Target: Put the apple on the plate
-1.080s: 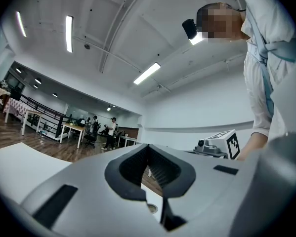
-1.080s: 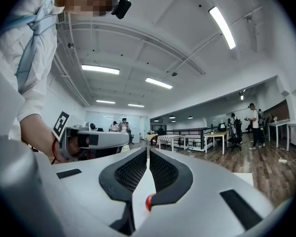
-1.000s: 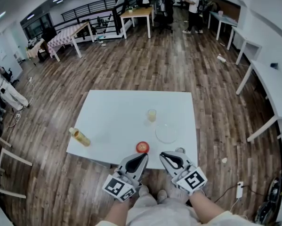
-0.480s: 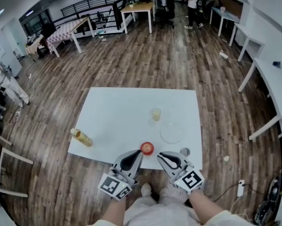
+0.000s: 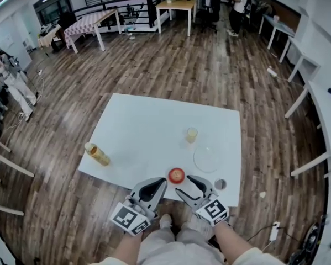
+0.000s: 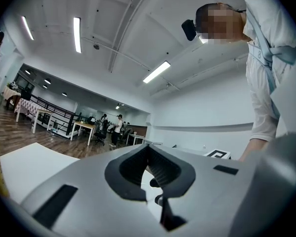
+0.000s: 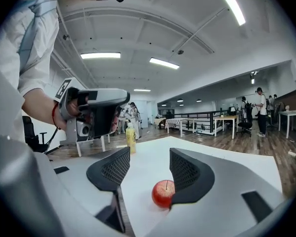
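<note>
apple (image 7: 163, 193): red, round, stem up, on white table (image 5: 137, 131) | my right gripper (image 7: 148, 171): jaws just been opening, nothing gripped (apple just ahead, untouched) | my left gripper (image 6: 150, 168): clenched

Quick tally: five loose things get counted on the one white table (image 5: 137, 126). One apple (image 5: 176, 175) is found by the table's near edge. One clear plate (image 5: 208, 159) is seen toward its right side, one glass (image 5: 192, 134) around its middle, one yellowish bottle (image 5: 97, 154) at its left edge, and one small dark round thing (image 5: 220, 184) at its near right corner.
</note>
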Available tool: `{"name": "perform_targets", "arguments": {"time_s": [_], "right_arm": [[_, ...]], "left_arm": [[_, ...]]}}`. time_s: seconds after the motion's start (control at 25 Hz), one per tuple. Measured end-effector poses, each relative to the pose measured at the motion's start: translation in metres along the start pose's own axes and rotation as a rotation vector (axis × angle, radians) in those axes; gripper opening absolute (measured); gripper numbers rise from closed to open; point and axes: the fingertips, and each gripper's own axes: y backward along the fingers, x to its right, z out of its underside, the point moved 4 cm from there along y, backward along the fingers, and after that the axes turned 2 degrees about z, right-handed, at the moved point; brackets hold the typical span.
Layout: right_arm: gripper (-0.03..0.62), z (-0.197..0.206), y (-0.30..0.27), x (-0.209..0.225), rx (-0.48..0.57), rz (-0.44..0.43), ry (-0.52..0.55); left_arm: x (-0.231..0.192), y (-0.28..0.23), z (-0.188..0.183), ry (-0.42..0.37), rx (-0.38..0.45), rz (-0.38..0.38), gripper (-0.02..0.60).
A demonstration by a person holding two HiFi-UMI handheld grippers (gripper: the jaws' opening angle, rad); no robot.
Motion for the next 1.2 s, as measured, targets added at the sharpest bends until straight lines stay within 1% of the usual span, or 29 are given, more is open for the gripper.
{"name": "perform_targets", "arguments": {"time_s": [0.12, 0.28, 0.52, 0.68, 0.8, 1.0, 1.2], "right_arm": [[0.292, 0.015, -0.014, 0.002, -0.016, 0.001, -0.007], [0.326, 0.04, -0.025, 0.007, -0.058, 0.022, -0.023], [0.342, 0.071, -0.039, 0.016, -0.109, 0.065, -0.039], [0.355, 0.084, -0.05, 0.017, -0.147, 0.079, -0.058], [0.364, 0.096, -0.056, 0.02, -0.189, 0.084, -0.056], [0.367, 0.102, -0.069, 0.026, -0.216, 0.095, -0.059], [0.367, 0.109, -0.08, 0.032, -0.262, 0.112, -0.055]], "left_arm": [[-0.006, 0.007, 0.002, 0.002, 0.0, -0.004, 0.002], [-0.009, 0.014, 0.01, 0.011, -0.012, -0.004, 0.002], [-0.018, 0.015, 0.025, 0.028, -0.044, 0.022, 0.002], [-0.022, 0.012, 0.026, 0.028, -0.044, 0.036, 0.002], [-0.023, 0.011, 0.029, 0.033, -0.06, 0.045, 0.002], [-0.026, 0.007, 0.033, 0.035, -0.085, 0.057, 0.002], [-0.029, 0.0, 0.03, 0.037, -0.081, 0.067, 0.002]]}}
